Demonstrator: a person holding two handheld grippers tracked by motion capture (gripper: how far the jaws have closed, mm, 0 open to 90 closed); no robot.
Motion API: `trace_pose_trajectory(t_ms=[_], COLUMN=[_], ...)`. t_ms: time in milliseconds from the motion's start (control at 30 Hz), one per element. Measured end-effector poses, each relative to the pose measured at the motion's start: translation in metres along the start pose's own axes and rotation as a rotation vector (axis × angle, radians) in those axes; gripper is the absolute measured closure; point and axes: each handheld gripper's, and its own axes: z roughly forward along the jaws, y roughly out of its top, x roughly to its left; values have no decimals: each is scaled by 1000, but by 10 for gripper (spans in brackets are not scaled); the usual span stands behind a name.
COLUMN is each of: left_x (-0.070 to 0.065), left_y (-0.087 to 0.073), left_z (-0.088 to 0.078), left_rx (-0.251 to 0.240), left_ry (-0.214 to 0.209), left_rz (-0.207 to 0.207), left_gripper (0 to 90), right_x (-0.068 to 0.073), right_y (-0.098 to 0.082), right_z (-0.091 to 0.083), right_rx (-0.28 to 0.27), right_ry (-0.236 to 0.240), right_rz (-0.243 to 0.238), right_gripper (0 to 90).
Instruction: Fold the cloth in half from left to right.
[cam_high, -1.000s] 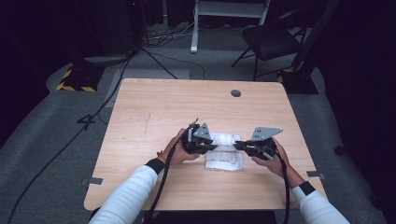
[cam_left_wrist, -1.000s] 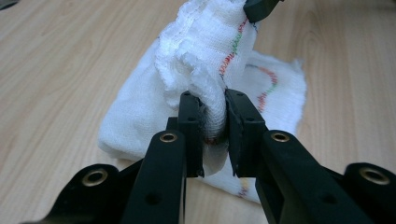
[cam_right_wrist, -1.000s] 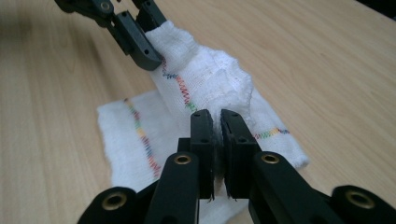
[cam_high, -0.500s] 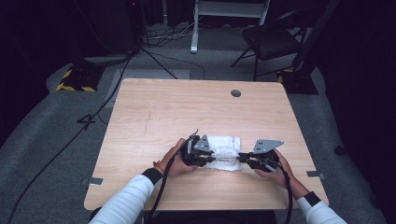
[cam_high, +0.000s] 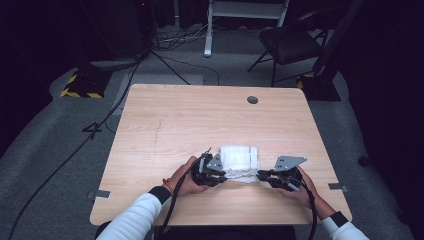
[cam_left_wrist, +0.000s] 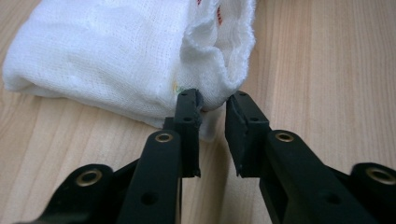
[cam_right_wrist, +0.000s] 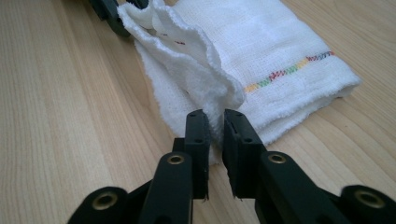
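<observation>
A folded white cloth (cam_high: 240, 161) with a coloured stitched stripe lies on the wooden table (cam_high: 200, 120) near its front edge. My left gripper (cam_high: 224, 176) pinches the cloth's near left corner. Its jaws have just been closing, and in the left gripper view (cam_left_wrist: 214, 100) the tips press a wavy fold of the cloth (cam_left_wrist: 107, 56). My right gripper (cam_high: 260, 175) is shut on the near right corner. In the right gripper view (cam_right_wrist: 214, 116) a thin layer of cloth (cam_right_wrist: 261, 42) sits squeezed between the tips, its edge lifted in ripples. The left gripper's black jaws (cam_right_wrist: 109, 11) show at that view's top left.
A round cable hole (cam_high: 252, 99) sits at the table's far right. Tape marks (cam_high: 101, 193) stick out at the table's left and right edges. Beyond the table are a folding chair (cam_high: 290, 45), a white stand (cam_high: 245, 10) and cables on the grey floor.
Both hands have drawn back toward the table's front edge and sunk a little, carrying the cloth's near edge along. The cloth now lies closer to me.
</observation>
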Motion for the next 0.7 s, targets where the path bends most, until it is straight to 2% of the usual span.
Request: trace_pose_trajectory(t_ms=[200, 400, 600, 700], left_x=[-2, -2, 3, 4], left_y=[-5, -11, -9, -2], left_z=[-3, -14, -24, -24], left_rx=[10, -13, -50, -61], left_ry=[19, 43, 98, 149], left_rz=[-9, -38, -90, -99], left_gripper=[723, 675, 541, 427], right_x=[4, 2, -6, -8], right_y=[-4, -10, -5, 2], right_z=[-2, -12, -21, -20], right_rx=[14, -5, -54, -68], right_ry=[-14, -49, -103, -133], right_rz=[-12, 21, 60, 70], right_gripper=[798, 716, 569, 510])
